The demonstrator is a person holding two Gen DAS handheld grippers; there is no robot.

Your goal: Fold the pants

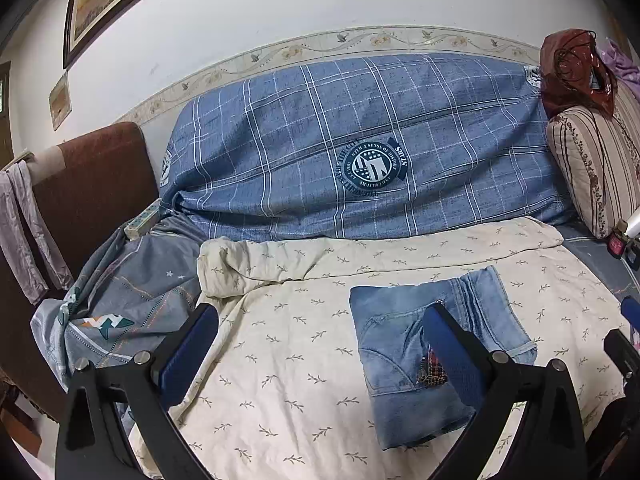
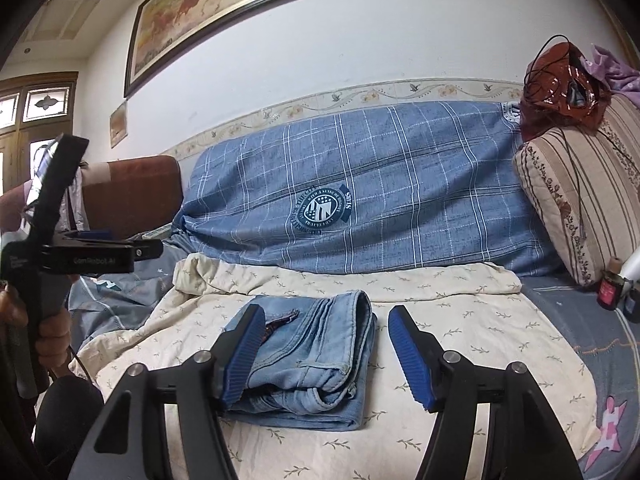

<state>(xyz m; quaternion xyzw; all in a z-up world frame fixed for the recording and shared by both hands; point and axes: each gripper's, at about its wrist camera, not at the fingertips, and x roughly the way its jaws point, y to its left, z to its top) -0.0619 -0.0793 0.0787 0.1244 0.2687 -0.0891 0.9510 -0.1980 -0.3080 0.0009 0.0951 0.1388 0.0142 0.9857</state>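
Nearest the right wrist camera, the right hand-held gripper point(image 2: 320, 354) stood spread wide with nothing pinched, its left blue pad in front of the folded pants point(image 2: 316, 364) and its right pad over bare sheet beside them. The pants, pale blue denim, lay as a compact folded bundle on the cream leaf-print sheet point(image 2: 480, 344) spread over the bed, and only this view showed the stacked layers along the near edge and the rounded fold at the far right end. From the left wrist camera the left hand-held gripper point(image 1: 320, 354) was likewise released and empty, held above the sheet, its right finger hiding part of the pants point(image 1: 400, 344) lying flat to the right, where a back pocket and a small dark patch showed on top. Only the right view caught the left hand-held gripper from the side, gripped in a hand point(image 2: 52, 334) at the frame's left edge. Left of the sheet a grey patterned quilt point(image 1: 120, 308) lay bunched. Behind it all, a blue checked cover point(image 1: 360, 148) with a round badge leaned against the wall, a striped cushion point(image 2: 580, 200) stood at the right with a shiny red bag point(image 2: 560, 92) on top, and a framed painting point(image 2: 256, 4) hung above.
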